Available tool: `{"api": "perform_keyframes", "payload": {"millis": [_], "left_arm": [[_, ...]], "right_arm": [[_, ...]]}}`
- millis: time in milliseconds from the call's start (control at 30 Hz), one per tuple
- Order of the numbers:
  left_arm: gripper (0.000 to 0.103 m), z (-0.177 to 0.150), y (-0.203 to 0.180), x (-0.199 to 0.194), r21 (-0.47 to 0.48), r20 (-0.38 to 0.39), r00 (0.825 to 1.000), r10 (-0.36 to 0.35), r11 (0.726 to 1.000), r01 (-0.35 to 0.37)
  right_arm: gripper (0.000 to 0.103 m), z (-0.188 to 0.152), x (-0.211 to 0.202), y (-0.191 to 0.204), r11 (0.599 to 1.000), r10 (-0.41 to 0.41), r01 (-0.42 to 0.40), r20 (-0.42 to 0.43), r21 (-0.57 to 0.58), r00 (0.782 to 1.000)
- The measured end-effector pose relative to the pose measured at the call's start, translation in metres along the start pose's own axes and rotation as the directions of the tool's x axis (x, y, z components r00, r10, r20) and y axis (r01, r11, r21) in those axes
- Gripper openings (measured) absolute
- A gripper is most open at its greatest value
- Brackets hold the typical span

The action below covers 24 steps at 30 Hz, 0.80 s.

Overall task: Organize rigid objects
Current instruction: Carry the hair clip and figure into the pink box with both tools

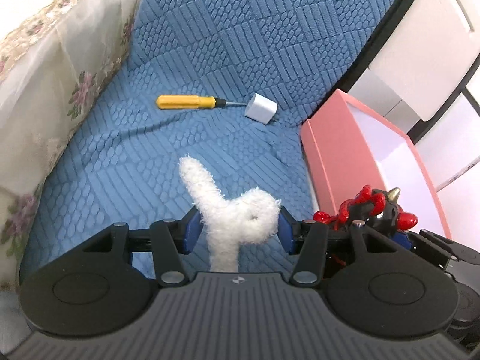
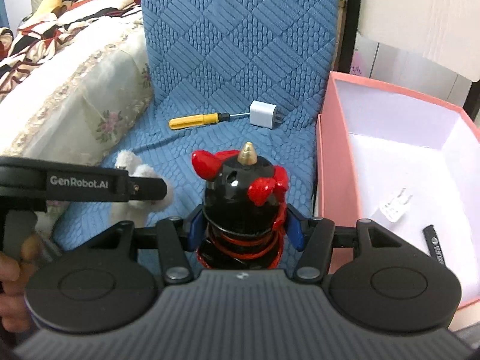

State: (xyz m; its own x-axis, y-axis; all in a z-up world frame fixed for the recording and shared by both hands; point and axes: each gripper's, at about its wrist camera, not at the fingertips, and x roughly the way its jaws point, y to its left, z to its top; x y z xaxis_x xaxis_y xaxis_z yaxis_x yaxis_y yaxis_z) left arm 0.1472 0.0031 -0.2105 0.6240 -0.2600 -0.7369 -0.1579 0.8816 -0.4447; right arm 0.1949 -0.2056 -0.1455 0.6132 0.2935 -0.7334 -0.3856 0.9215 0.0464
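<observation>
My left gripper is shut on a fluffy white plush toy, its blue pads pressing both sides, above the blue quilted cover. My right gripper is shut on a glossy black figurine with red trim and a gold spike; the same figurine shows at the right of the left wrist view. A yellow-handled screwdriver lies on the cover, its tip beside a white charger plug. A pink box stands to the right.
The pink box holds a small white plug and a black stick-like item. A floral cream cushion borders the cover on the left. White cabinets stand behind the box. A hand holds the left gripper's handle.
</observation>
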Motion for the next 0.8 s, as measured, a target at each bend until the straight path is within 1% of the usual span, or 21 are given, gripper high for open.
{"api": "perform_keyframes", "payload": {"millis": [67, 200, 367, 467, 800], "left_arm": [[0.058, -0.005, 0.0, -0.008, -0.017, 0.004, 1.0, -0.009, 1.0, 0.009], [0.058, -0.008, -0.007, -0.023, -0.021, 0.007, 1.0, -0.02, 1.0, 0.02], [0.057, 0.003, -0.027, -0.044, 0.011, 0.026, 0.999, -0.029, 1.0, 0.029], [0.057, 0.01, -0.037, -0.056, 0.007, 0.031, 0.997, -0.068, 0.998, 0.068], [0.057, 0.025, -0.093, -0.082, 0.064, 0.06, 0.99, -0.131, 0.99, 0.128]], "right_arm": [[0.058, 0.001, -0.011, -0.002, 1.0, -0.003, 0.003, 0.001, -0.001, 1.0], [0.058, 0.005, -0.032, -0.002, 1.0, 0.004, -0.004, 0.013, -0.005, 1.0], [0.058, 0.016, -0.057, -0.003, 1.0, 0.004, -0.004, 0.045, -0.005, 0.999], [0.058, 0.025, -0.071, -0.007, 1.0, 0.008, -0.008, 0.071, -0.007, 0.997], [0.058, 0.049, -0.12, -0.037, 1.0, -0.005, 0.003, 0.159, 0.014, 0.987]]}}
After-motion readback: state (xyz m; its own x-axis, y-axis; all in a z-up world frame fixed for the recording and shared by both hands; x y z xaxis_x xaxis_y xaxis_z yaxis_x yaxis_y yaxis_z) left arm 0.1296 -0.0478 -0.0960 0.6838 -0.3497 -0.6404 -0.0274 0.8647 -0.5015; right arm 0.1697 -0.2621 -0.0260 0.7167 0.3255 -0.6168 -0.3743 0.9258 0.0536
